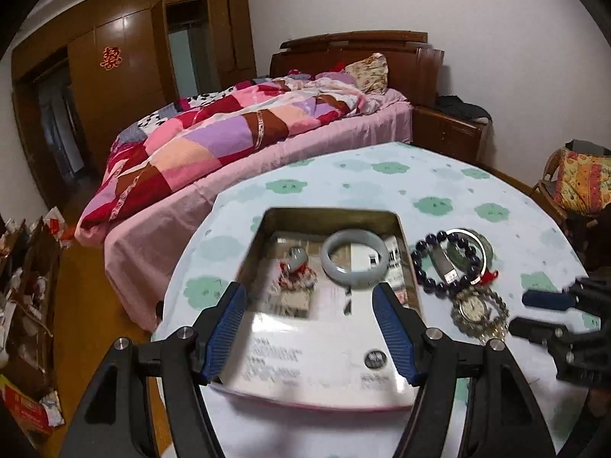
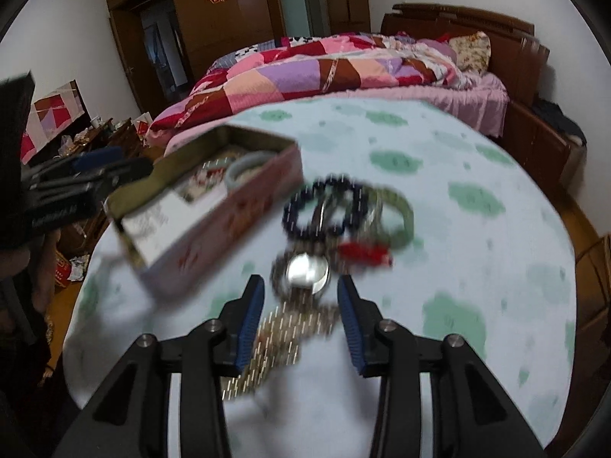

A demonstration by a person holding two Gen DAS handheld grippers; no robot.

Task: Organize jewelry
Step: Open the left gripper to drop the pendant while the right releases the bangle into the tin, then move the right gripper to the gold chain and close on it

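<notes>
Left wrist view: the left gripper (image 1: pixel 309 294) hangs with its jaws spread wide over an open metal tin (image 1: pixel 406 263) on a round table (image 1: pixel 439 187), gripping nothing. Inside the tin lie a pale jade bangle (image 1: pixel 355 259) and a small red-tasselled pendant (image 1: pixel 296 265). Just beside the tin lies a heap of jewelry: a dark bead bracelet (image 2: pixel 324 206), a green bangle (image 2: pixel 401 210) and a wristwatch (image 2: pixel 307 271). The right gripper (image 2: pixel 301 286), also wide and empty, straddles the watch.
</notes>
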